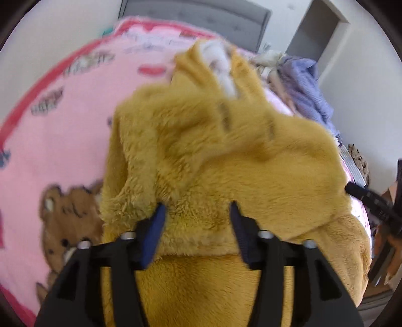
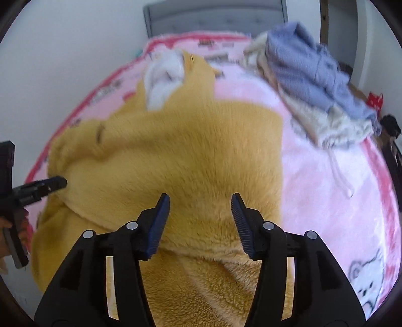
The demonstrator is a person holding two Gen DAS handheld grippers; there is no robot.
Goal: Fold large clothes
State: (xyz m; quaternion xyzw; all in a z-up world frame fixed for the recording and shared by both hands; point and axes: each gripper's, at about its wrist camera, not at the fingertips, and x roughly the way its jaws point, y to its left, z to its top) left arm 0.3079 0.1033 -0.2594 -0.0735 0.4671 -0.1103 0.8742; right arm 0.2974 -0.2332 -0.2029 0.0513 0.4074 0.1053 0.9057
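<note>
A mustard-yellow fleece garment (image 1: 201,151) lies bunched on the pink blanket (image 1: 62,138), with a folded layer on top and white fabric (image 1: 221,68) at its far end. My left gripper (image 1: 197,211) stands open over the near folded edge; the fleece lies between its blue pads without being pinched. In the right wrist view the garment (image 2: 188,151) spreads across the bed. My right gripper (image 2: 199,198) is open just above its near edge. The left gripper's tip (image 2: 52,185) shows at the garment's left edge, and the right gripper's tip (image 1: 361,195) at its right edge.
A heap of lavender (image 2: 314,68) and cream (image 2: 326,125) clothes lies at the bed's far right. A grey headboard (image 2: 216,17) and white walls stand behind. The pink blanket (image 2: 326,188) lies bare right of the garment. A red bag (image 2: 375,101) sits past the bed's right edge.
</note>
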